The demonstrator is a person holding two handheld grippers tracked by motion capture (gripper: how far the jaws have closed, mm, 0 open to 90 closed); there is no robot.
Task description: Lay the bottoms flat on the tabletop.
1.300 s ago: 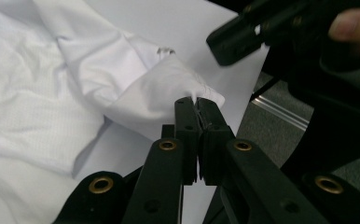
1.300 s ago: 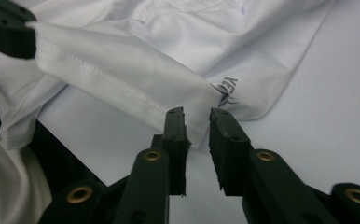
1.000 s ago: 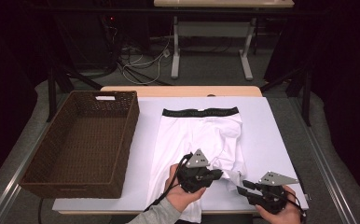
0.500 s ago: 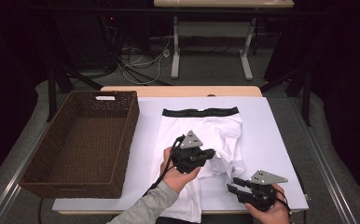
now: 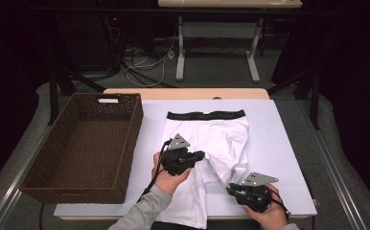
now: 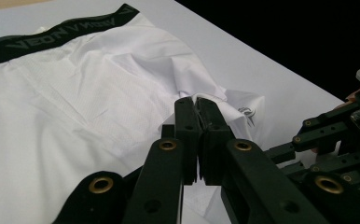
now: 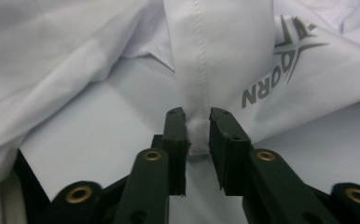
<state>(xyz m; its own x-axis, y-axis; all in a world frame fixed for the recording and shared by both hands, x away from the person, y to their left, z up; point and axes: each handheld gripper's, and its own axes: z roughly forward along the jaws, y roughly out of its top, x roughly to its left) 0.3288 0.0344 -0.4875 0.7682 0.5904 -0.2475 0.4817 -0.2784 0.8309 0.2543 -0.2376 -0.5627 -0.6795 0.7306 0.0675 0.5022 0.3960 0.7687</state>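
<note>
White shorts [image 5: 207, 132] with a black waistband [image 5: 206, 115] lie flat on the white table [image 5: 279, 143]. My left gripper [image 5: 200, 155] rests over the shorts' middle, shut on a pinch of white fabric [image 6: 201, 91], which it pulls into creases. My right gripper [image 5: 231, 188] sits at the near right by the rumpled right leg. In the right gripper view, a stitched hem strip [image 7: 215, 56] of the shorts runs down between that gripper's [image 7: 197, 114] jaws. Those jaws have just been closing and still stand a little apart around the hem. Grey lettering [image 7: 273, 77] is printed on the leg beside it.
A dark woven basket [image 5: 135, 120] stands at the table's left side, with nothing in it. The table's near edge runs just below both hands. Behind the table are desk legs [image 5: 180, 52] and cables [image 5: 144, 62] on a dark floor.
The left hand has carried its pinch of fabric up and leftward over the shorts. The right hand has slid left onto the leg hem.
</note>
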